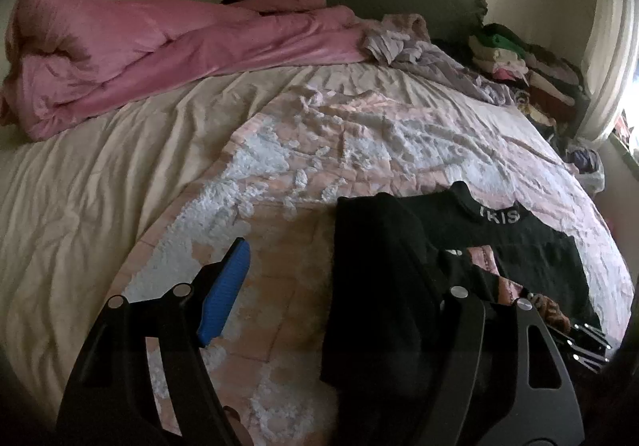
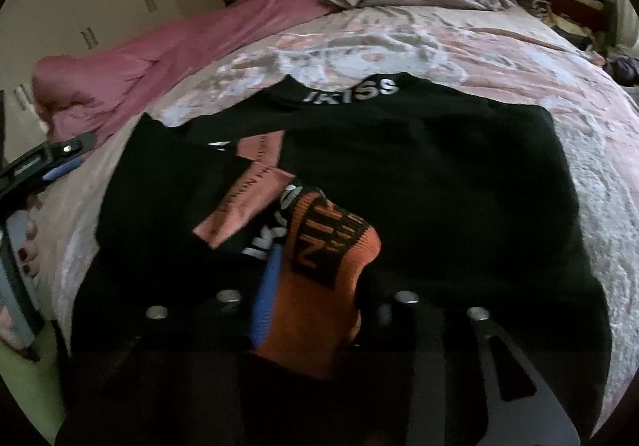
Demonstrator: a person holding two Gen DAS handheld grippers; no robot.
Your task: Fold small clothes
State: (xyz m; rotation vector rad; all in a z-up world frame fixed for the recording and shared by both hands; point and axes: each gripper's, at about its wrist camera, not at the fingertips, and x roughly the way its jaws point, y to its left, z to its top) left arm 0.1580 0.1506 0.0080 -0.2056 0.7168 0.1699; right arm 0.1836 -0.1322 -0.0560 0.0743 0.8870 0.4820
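Observation:
A black garment (image 2: 419, 174) with white "IKISS" lettering at the collar lies on the bed, partly folded; it also shows in the left wrist view (image 1: 531, 246). A pink band (image 2: 247, 202) lies on it. My left gripper (image 1: 319, 286) is open: its blue left finger (image 1: 223, 294) is bare, and a black fold of the garment (image 1: 375, 278) drapes over the right finger. My right gripper (image 2: 315, 266) is closed on an orange-and-black sleeve cuff (image 2: 319, 286) of the garment; one blue finger (image 2: 265, 294) shows beside it.
The bed has a pink-and-white fuzzy blanket (image 1: 319, 134) over a cream sheet (image 1: 80, 186). A pink duvet (image 1: 139, 46) is bunched at the head. A lilac garment (image 1: 419, 46) and stacked clothes (image 1: 531, 74) lie at the far right. Wardrobe doors (image 2: 80, 6) stand at the left.

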